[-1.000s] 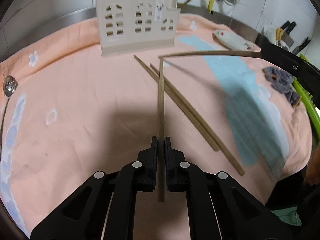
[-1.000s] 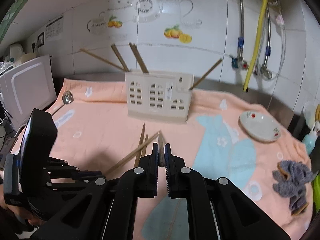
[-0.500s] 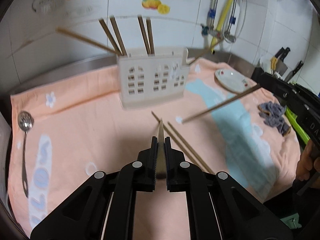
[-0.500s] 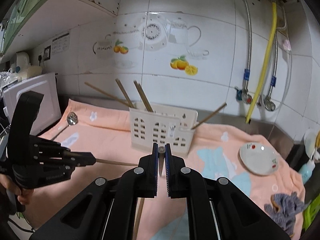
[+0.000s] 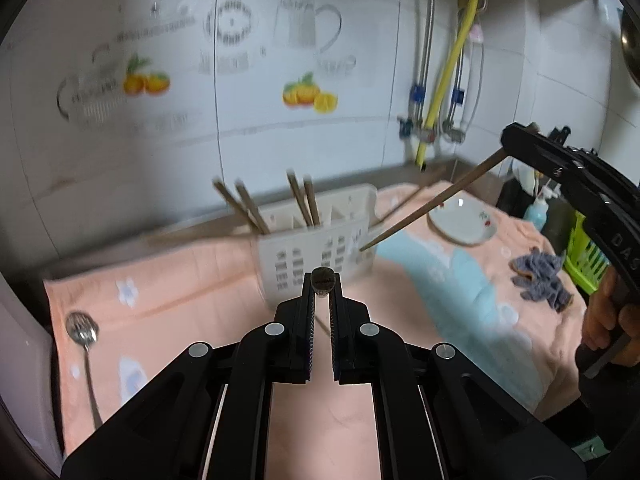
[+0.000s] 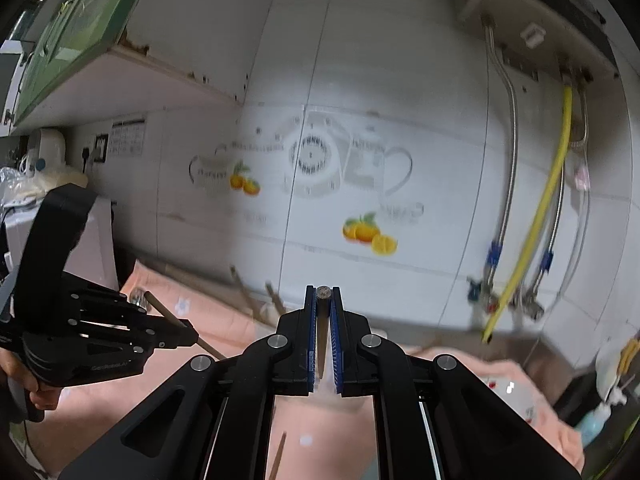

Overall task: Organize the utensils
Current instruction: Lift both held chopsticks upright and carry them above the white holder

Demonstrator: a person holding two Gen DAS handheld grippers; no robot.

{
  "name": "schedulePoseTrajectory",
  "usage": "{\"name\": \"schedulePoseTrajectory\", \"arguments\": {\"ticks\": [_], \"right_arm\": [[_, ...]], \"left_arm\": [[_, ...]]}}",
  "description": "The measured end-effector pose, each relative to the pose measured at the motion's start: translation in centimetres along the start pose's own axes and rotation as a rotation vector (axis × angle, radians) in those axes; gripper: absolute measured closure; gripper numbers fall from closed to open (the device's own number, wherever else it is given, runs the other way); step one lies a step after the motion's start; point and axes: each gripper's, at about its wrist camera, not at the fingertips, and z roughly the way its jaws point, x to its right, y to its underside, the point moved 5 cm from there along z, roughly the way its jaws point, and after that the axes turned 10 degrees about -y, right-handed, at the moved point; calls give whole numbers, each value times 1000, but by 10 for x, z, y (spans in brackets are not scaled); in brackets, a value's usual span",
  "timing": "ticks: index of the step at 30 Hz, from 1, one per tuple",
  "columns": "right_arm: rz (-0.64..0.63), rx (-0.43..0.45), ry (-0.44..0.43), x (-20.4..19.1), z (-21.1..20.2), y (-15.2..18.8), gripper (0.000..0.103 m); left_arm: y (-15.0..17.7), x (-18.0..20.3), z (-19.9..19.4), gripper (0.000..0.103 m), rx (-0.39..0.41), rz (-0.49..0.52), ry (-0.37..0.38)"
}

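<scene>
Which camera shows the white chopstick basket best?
The left wrist view: the basket stands whole on the pink towel, chopsticks poking out. The right wrist view looks up at the wall, so its claw hides nearly all of it.

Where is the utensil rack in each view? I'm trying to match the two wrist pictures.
Left wrist: the rack stands at centre, just beyond the left gripper, with chopsticks sticking up from it.
Right wrist: the rack is almost wholly hidden behind the right gripper; only blurred chopstick tops show left of the fingers.
Shared landmark: the yellow hose on the tiled wall, at right in both.
</scene>
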Motion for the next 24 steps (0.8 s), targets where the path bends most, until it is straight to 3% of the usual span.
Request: {"name": "schedulePoseTrajectory", "arguments": {"ticks": [12, 24], "right_arm": [[-27, 68, 18, 4, 16, -31, 97], [-13, -47, 26, 14, 68, -18, 97]], "left_arm": [[-58, -21, -49, 97, 155, 4, -44], [-74, -29, 8, 97, 58, -37, -24]]}}
